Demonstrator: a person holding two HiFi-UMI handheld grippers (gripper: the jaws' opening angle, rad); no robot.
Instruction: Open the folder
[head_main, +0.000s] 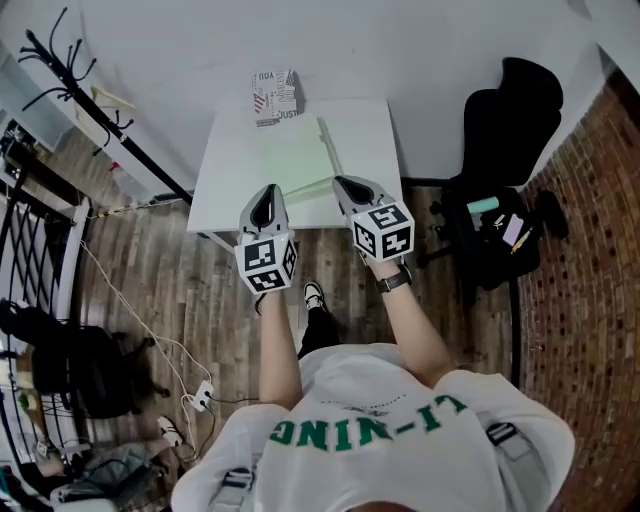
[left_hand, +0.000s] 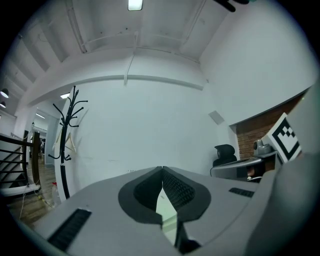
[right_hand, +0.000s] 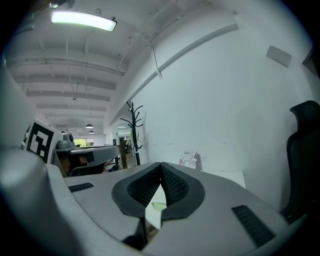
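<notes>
Holding the left hand-held gripper (head_main: 268, 190) level at the near edge of the white surface (head_main: 225, 160), nose toward the far wall, jaws pressed together at the tips with nothing clamped between them. Holding the right hand-held gripper (head_main: 341, 181) near it, tilted slightly down, likewise closed tip to tip on nothing. Framing between the two noses the near edge of the pale green folder (head_main: 298, 155), flat on the middle of the surface. Showing a darker green ridge along the folder's right side, from the far end to the near right corner. Glimpsing a sliver of the same green through the gap below the closed tips in both gripper views. Cannot tell from any view whether either nose touches the folder.

Well apart from both hand-held grippers, at the far edge against the wall: a small printed box (head_main: 275, 97), upright. Right of the surface: a black office chair (head_main: 510, 130) and, beyond it, a brick wall (head_main: 590, 300). Left of the surface: a black coat rack (head_main: 70, 70), plus cables (head_main: 140, 330) trailing over the wooden floor (head_main: 160, 270). Behind the marker cubes: two bare forearms (head_main: 280, 340), a wristwatch (head_main: 396, 281) on the right one, a white shirt (head_main: 380, 420) with green lettering, and one shoe (head_main: 314, 295) on the floor.
</notes>
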